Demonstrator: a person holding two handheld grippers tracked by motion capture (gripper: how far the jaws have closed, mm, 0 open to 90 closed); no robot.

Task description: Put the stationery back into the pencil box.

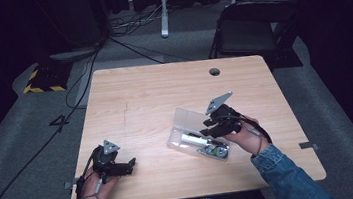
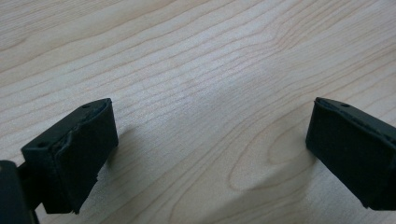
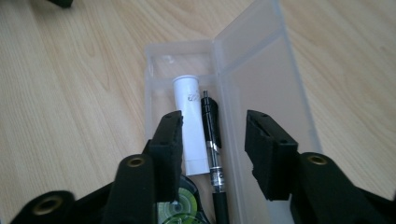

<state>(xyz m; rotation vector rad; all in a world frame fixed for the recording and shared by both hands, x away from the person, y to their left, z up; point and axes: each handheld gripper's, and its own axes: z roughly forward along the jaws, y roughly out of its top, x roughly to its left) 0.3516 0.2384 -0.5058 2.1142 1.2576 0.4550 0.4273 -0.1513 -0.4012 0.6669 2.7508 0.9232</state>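
A clear plastic case (image 1: pixel 183 124) lies open on the wooden table (image 1: pixel 153 92), right of centre, with its lid (image 3: pixel 261 70) tipped up. Inside lie a white tube (image 3: pixel 190 121), a black pen (image 3: pixel 211 126) beside it, and a round green item (image 3: pixel 180 205) at the near end. My right gripper (image 3: pixel 215 140) hangs just above the case, open; its jaws stand to either side of the pen and tube without touching them. In the high view the right gripper (image 1: pixel 208 128) sits over the case's right side. My left gripper (image 1: pixel 129 166) rests open at the front left, over bare wood (image 2: pixel 210 149).
A round cable hole (image 1: pixel 214 71) sits near the table's far edge. A black folding chair (image 1: pixel 252 30) stands beyond the far right corner. Cables and a yellow-and-black striped base (image 1: pixel 42 84) lie on the grey floor to the left.
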